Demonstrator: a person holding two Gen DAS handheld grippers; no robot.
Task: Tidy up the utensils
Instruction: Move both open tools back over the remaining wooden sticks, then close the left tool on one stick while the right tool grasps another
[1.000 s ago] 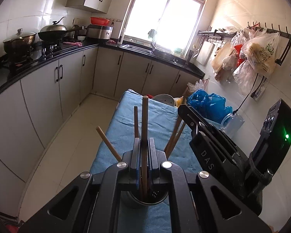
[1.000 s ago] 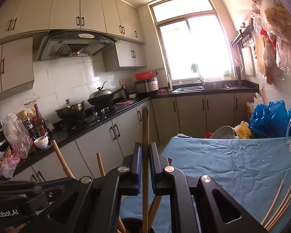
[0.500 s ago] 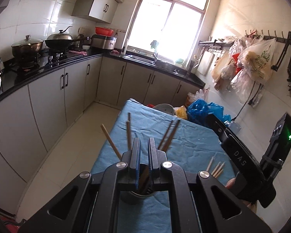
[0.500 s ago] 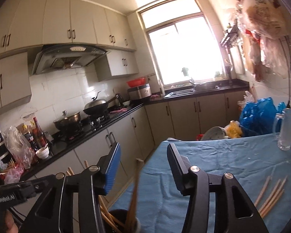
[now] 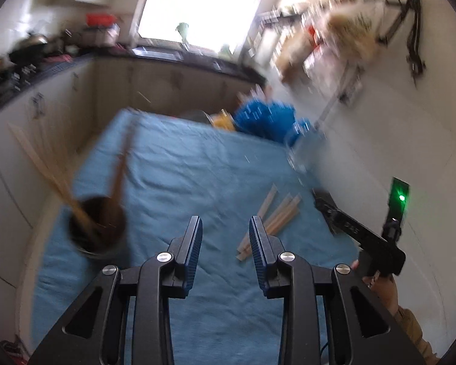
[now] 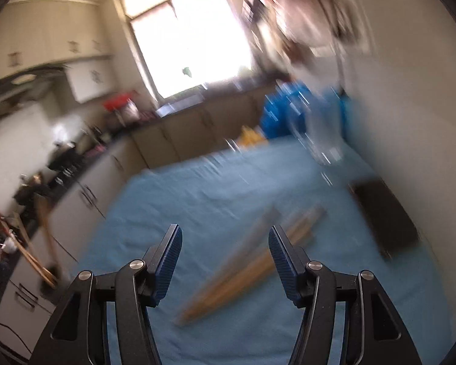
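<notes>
A dark utensil cup (image 5: pixel 97 231) with several wooden chopsticks standing in it sits on the blue cloth at the left. In the right wrist view the utensil cup (image 6: pixel 50 276) shows blurred at the far left edge. Loose chopsticks (image 5: pixel 273 217) lie in a bundle on the cloth. My left gripper (image 5: pixel 225 246) hangs above the cloth just left of that bundle, its jaws opening with nothing between them. In the right wrist view my right gripper (image 6: pixel 225 258) hovers over the loose chopsticks (image 6: pixel 249 261), its jaws opening and empty. The right gripper (image 5: pixel 337 213) also shows at the right in the left wrist view.
The blue cloth (image 5: pixel 197 164) covers a table set against the right wall. Blue plastic bags (image 5: pixel 264 118) and a clear jug (image 5: pixel 304 149) stand at its far end. A dark flat object (image 6: pixel 383 219) lies on the cloth at right. Kitchen cabinets (image 5: pixel 45 115) run along the left.
Both grippers let go of the chopsticks they held over the cup and opened. Both swung right, away from the cup and toward the loose chopsticks on the cloth.
</notes>
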